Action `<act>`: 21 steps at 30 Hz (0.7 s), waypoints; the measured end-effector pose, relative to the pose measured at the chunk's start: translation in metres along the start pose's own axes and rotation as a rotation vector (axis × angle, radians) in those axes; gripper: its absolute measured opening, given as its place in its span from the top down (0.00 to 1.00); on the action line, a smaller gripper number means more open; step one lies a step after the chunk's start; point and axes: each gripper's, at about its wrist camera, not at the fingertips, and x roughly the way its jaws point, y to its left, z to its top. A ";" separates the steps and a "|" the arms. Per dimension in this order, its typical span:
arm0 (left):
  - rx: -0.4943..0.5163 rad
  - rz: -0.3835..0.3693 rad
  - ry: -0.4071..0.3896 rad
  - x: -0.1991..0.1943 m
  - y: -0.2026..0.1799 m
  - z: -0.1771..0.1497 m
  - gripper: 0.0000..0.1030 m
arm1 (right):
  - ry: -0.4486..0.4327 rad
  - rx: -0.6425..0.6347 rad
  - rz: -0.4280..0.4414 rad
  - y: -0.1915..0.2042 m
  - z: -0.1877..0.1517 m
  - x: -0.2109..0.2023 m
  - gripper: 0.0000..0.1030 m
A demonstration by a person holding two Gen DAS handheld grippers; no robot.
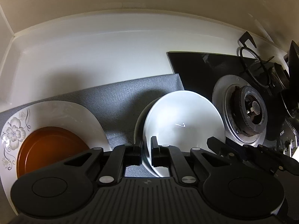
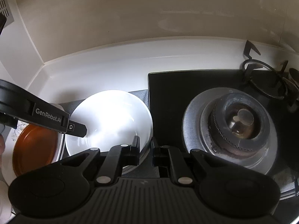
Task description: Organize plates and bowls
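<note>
Because both grippers clamp opposite rims of the white bowl (image 1: 183,119), the left gripper (image 1: 146,153) and right gripper (image 2: 145,153) each with fingers clenched on thin porcelain, an uneven pull could twist it free. It sits tilted on the grey mat (image 1: 121,97), just beside the burner (image 2: 241,123) and flowered plate (image 1: 16,130), which a slip might chip

White bowl (image 1: 184,119) tilted over grey mat, orange plate (image 1: 50,147) stacked on floral plate (image 1: 16,128)
</note>
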 end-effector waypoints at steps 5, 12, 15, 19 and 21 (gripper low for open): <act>-0.026 -0.039 0.010 0.000 0.009 0.002 0.94 | -0.012 0.003 -0.017 0.002 -0.001 0.002 0.89; -0.087 -0.090 0.024 -0.002 0.020 0.003 0.93 | -0.012 0.009 -0.027 0.003 0.000 0.008 0.89; -0.121 -0.118 0.034 -0.003 0.025 0.002 0.91 | -0.015 0.014 -0.028 0.003 -0.002 0.009 0.89; -0.191 -0.180 0.059 -0.007 0.037 -0.003 0.87 | -0.011 0.080 -0.004 -0.004 0.000 0.010 0.90; -0.196 -0.190 0.054 -0.010 0.040 -0.005 0.87 | -0.010 0.121 0.016 -0.009 0.000 0.009 0.89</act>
